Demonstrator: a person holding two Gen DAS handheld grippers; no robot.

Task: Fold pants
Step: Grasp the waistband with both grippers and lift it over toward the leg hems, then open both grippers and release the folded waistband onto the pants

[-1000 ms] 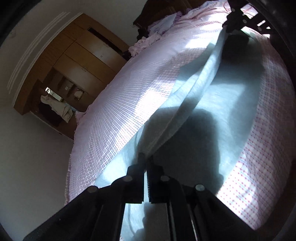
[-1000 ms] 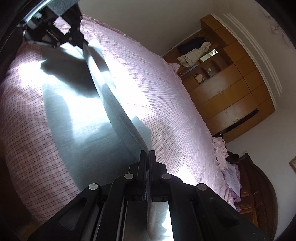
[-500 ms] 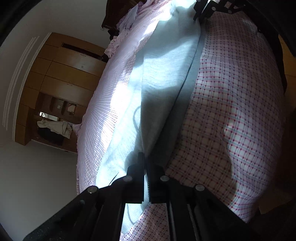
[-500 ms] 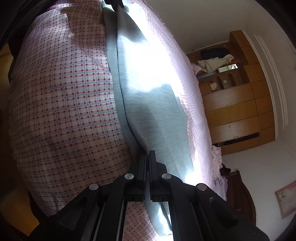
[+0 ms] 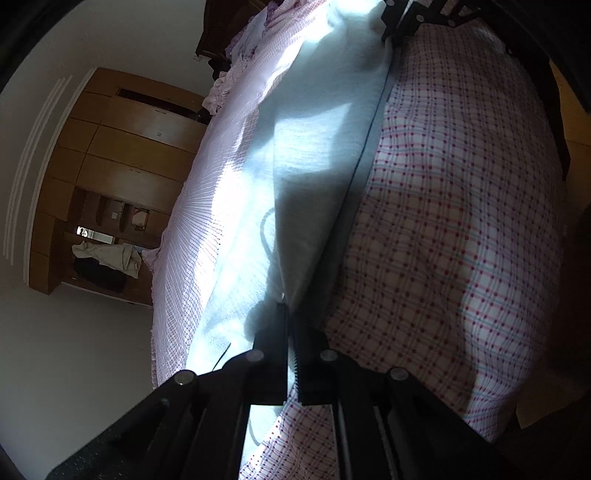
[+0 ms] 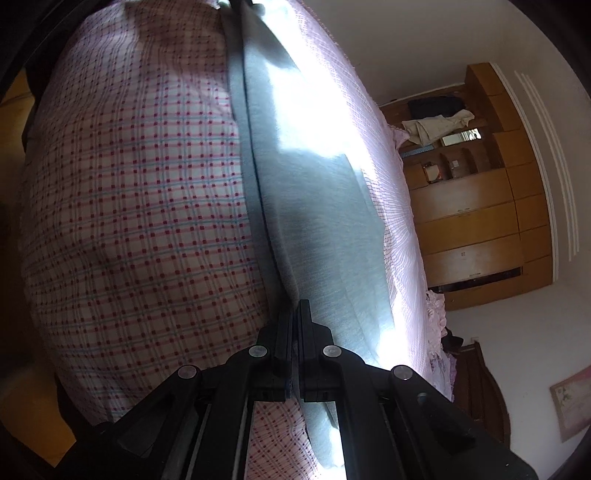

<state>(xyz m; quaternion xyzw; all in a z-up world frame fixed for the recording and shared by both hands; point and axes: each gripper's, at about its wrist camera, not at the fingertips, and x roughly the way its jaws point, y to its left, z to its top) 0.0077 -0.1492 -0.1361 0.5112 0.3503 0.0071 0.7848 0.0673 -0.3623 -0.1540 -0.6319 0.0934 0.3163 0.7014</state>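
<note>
Light blue-grey pants [image 5: 314, 155] lie folded lengthwise along the pink checked bed [image 5: 461, 221], part in sun, part in shade. My left gripper [image 5: 289, 314] is shut on the folded edge at one end. At the other end my right gripper [image 6: 294, 310] is shut on the same edge of the pants [image 6: 317, 221]. The edge runs low and straight over the bed [image 6: 140, 206] between them. In the left wrist view the right gripper [image 5: 397, 31] shows at the top, pinching the far end. The left gripper is barely seen at the top of the right wrist view.
A wooden wardrobe [image 5: 122, 147] with clothes on a shelf stands past the bed's far side, also the wardrobe [image 6: 476, 206] in the right wrist view. Pillows and a dark headboard [image 5: 236, 33] are at one end. The floor [image 6: 11, 92] shows beyond the near bed edge.
Both grippers have come down and rolled with the pants' edge. The raised layer has swung over and now lies folded on the rest, baring the checked sheet beside it.
</note>
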